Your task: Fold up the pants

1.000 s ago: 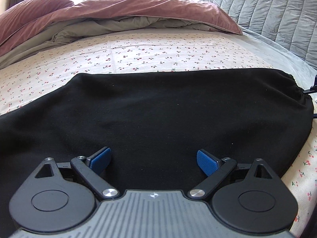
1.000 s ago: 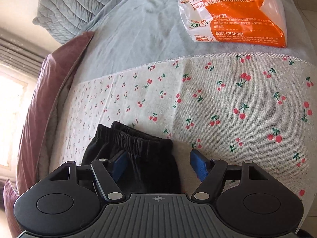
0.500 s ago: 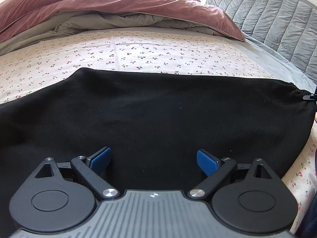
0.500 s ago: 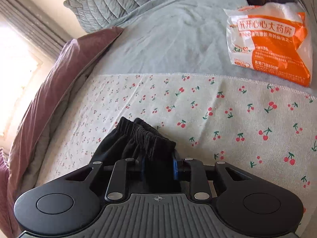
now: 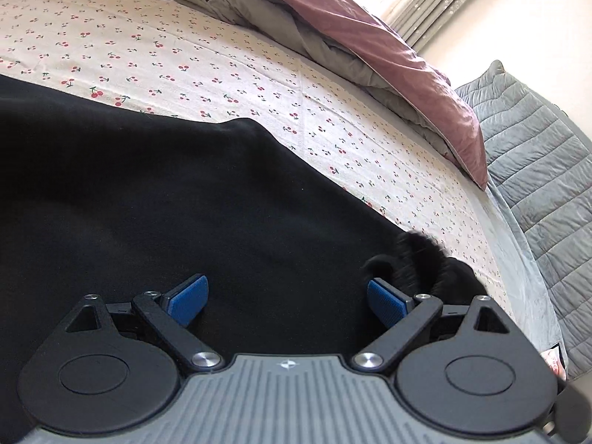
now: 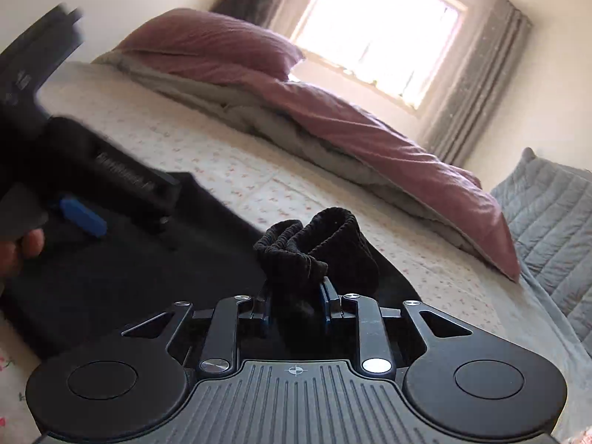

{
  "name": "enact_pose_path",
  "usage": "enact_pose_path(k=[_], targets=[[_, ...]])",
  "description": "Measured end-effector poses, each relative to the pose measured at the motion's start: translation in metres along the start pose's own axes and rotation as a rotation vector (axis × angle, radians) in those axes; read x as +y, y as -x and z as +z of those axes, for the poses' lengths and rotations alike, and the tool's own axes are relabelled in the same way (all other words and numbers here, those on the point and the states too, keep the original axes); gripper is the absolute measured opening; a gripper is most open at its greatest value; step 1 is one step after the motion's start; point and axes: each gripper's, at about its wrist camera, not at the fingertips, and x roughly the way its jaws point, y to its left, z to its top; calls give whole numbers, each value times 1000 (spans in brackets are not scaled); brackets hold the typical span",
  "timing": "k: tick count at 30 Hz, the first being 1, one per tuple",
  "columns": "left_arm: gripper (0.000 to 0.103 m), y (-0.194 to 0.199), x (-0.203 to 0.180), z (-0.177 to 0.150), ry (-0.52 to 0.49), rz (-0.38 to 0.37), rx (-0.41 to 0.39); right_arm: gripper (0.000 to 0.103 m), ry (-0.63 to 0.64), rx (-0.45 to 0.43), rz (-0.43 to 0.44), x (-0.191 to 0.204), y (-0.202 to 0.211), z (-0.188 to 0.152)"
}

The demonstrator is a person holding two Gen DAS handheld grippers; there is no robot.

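Right gripper (image 6: 294, 309): jaws drawn narrow, clamped on the bunched elastic waistband (image 6: 314, 244) of the black pants (image 6: 111, 296); blue pads nearly hidden by the gathered cloth.
Waistband: pinched between the right jaws, rising in ribbed folds just above and beyond the fingertips, lifted off the flat cloth beneath.
Left gripper (image 5: 286, 296): jaws spread wide, nothing between them; blue pads (image 5: 188, 298) hanging over the black fabric, contact with it not readable.
Pants in left wrist view (image 5: 166, 203): broad dark sheet filling the near and middle ground, spread on the bed directly under and ahead of the open jaws; blurred, raised bundle of the same cloth (image 5: 421, 259) just beyond the right-hand pad.
Pants in right wrist view: flat black expanse left of the clamped waistband, reaching under the left gripper (image 6: 79, 216), seen blurred at the left edge with a fingertip of the holding hand (image 6: 22, 248) below it.
Bed sheet (image 5: 222, 74): cream, cherry-printed, touching the far edge of the pants and running onward.
Duvet (image 6: 370, 137): mauve over grey lining, heaped along the far side of the bed, well apart from the pants.
Quilted grey cover (image 6: 547, 214): right side, beyond the sheet.
Window (image 6: 377, 26): bright, farthest back, grey curtain (image 6: 477, 92) beside it.
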Motion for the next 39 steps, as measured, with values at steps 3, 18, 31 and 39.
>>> enact_pose_path(k=[3, 18, 31, 39], targets=[[85, 1, -2, 0, -3, 1, 1, 33, 175, 59, 49, 53, -11, -13], [85, 1, 4, 3, 29, -63, 41, 43, 144, 44, 109, 30, -16, -17], [84, -15, 6, 7, 148, -285, 110, 26, -26, -142, 61, 25, 14, 0], [40, -27, 7, 17, 88, -198, 152, 26, 43, -101, 89, 35, -1, -6]])
